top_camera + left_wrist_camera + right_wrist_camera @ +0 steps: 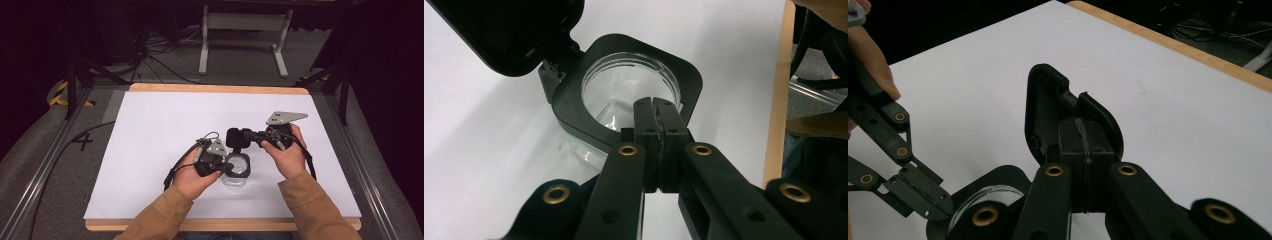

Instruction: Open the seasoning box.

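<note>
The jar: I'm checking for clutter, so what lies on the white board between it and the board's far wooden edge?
Nothing: in the high view the white board is bare from the jar and its raised lid to the far wooden edge.

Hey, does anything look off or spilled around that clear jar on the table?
Nothing stands out. The clear jar stands upright on the white table and looks empty, with no spill around it. Its hinged black lid is swung open, pinched by the right gripper; the left gripper clamps the jar's black rim.
</note>
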A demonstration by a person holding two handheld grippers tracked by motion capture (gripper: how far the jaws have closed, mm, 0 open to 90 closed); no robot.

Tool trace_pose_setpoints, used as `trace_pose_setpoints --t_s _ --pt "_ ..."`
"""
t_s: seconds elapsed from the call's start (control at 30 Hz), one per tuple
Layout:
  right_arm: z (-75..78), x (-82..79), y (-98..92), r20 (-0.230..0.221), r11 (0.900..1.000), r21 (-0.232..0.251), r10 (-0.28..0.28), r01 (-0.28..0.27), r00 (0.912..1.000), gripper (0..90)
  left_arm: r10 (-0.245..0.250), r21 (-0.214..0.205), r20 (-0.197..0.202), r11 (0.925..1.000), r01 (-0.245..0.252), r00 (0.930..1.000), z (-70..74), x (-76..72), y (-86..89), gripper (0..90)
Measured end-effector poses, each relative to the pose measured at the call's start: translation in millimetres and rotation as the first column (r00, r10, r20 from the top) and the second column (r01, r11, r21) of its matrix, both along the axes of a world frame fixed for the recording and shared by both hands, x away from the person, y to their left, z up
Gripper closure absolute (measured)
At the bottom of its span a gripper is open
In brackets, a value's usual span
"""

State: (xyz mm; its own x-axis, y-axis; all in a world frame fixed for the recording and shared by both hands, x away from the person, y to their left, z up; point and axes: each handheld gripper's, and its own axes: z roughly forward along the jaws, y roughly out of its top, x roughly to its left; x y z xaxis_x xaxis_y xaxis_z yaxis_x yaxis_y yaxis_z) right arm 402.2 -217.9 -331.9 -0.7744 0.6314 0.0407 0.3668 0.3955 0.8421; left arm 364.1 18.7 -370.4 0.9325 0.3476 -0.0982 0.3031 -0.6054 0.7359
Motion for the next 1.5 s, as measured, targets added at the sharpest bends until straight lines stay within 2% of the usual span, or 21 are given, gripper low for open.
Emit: trace_pose_setpoints --t_s 0.23,0.3,0.4,0.47,0.5,0.63,0.7,0.87,0.9,0.93,0.97,1.0,1.03,1.13,1.2,1.27,1.33,1.37,1.4,1.47,1.5 --pt "-3.4 0.0 3.1 -0.003 0.9996 -0.026 0.01 -0.01 0.9999 90.0 0.016 0.008 0.002 0.9998 -0.016 0.9999 1.5 -0.7 1.9 87.7" --pt "-2.7 -2.8 2.5 -0.012 0.9994 -0.017 0.03 -0.03 0.9995 90.0 0.004 -0.03 -0.014 0.9995 -0.005 0.9999 3.4 0.1 5.2 86.8" --pt "0.6 -9.1 1.1 -0.004 0.9957 -0.023 0.09 -0.09 0.996 89.8 0.014 -0.041 -0.008 0.9991 -0.015 0.9999 10.7 -0.8 11.6 80.4" --pt "4.1 -15.9 -2.1 0.017 0.9954 -0.037 0.089 -0.089 0.9959 89.1 0.037 -0.049 0.0 0.9981 -0.037 0.9993 16.2 -2.2 19.8 76.7" --pt "5.7 -18.6 -4.3 0.024 0.9953 -0.034 0.092 -0.091 0.9955 85.7 0.05 -0.049 0.007 0.9976 -0.049 0.9987 18.2 -2.4 23.8 75.8" --pt "11.2 -30.0 -17.4 0.05 0.9972 -0.029 0.07 -0.069 0.9963 77.5 0.085 -0.036 0.029 0.9959 -0.084 0.996 28.2 -3.2 43.6 70.8" --pt "12.5 -34.8 -26.2 0.041 0.9979 -0.033 0.058 -0.057 0.9975 73.4 0.103 -0.037 0.04 0.9942 -0.101 0.9939 32.6 -3.7 53.4 69.7" --pt "12.7 -40.9 -50.4 0.044 0.9991 -0.042 -0.007 0.009 0.999 62.7 0.124 -0.044 0.024 0.9914 -0.123 0.9919 42.8 -4.4 82.3 67.1" --pt "12.8 -41.5 -55.2 0.044 0.9991 -0.039 -0.017 0.019 0.9989 60.6 0.124 -0.044 0.024 0.9914 -0.123 0.9919 42.8 -4.4 82.3 66.5" --pt "12.8 -41.5 -55.2 0.044 0.9991 -0.039 -0.017 0.019 0.9989 60.6 0.137 -0.045 0.026 0.9897 -0.136 0.9903 44.4 -4.0 89.8 66.5" --pt "13.0 -42.5 -65.2 0.042 0.9987 -0.037 -0.032 0.034 0.9986 57.8 0.165 -0.058 0.022 0.9849 -0.163 0.9861 45.3 -3.7 99.1 65.2" --pt "13.2 -42.9 -68.4 0.044 0.9985 -0.038 -0.036 0.038 0.9984 57.1 0.165 -0.058 0.022 0.9849 -0.163 0.9861 45.3 -3.7 99.1 64.9" --pt "13.0 -43.1 -73.4 0.047 0.998 -0.047 -0.04 0.042 0.9981 55.5 0.186 -0.041 0.033 0.9819 -0.185 0.9819 45.7 -3.2 109.6 64.7" --pt "11.3 -43.6 -85.0 0.041 0.9955 -0.075 -0.055 0.058 0.9977 53.4 0.201 -0.013 0.031 0.9797 -0.2 0.9792 42.5 -3.5 124.1 62.6" --pt "9.6 -43.7 -94.4 0.032 0.9936 -0.084 -0.073 0.076 0.9968 52.3 0.219 0.031 0.034 0.975 -0.22 0.9751 38.8 -2.8 135.7 59.9" --pt "8.2 -42.8 -100.2 0.024 0.9922 -0.089 -0.085 0.087 0.9961 51.3 0.232 0.037 0.028 0.9717 -0.233 0.9723 37.0 -2.6 141.0 58.8" --pt "4.0 -40.1 -113.6 0.005 0.9871 -0.107 -0.119 0.119 0.9929 49.0 0.263 0.057 -0.004 0.9632 -0.263 0.9647 32.6 2.8 157.9 57.1" --pt "4.0 -40.1 -113.6 0.005 0.9871 -0.107 -0.119 0.119 0.9929 49.0 0.263 0.057 -0.004 0.9632 -0.263 0.9647 32.6 2.8 157.9 57.1" --pt "-0.7 -37.3 -122.4 -0.02 0.9821 -0.132 -0.138 0.134 0.9903 48.4 0.296 0.047 -0.019 0.9545 -0.294 0.9551 29.7 6.9 167.4 56.8" --pt "-5.0 -35.4 -129.2 -0.024 0.9746 -0.153 -0.169 0.163 0.9854 48.4 0.33 0.063 -0.035 0.9426 -0.328 0.9432 24.6 12.3 177.0 55.6" --pt "-7.6 -33.8 -132.8 -0.029 0.9715 -0.161 -0.181 0.174 0.9831 48.3 0.356 0.064 -0.047 0.9336 -0.353 0.9334 20.8 14.0 180.1 55.3"
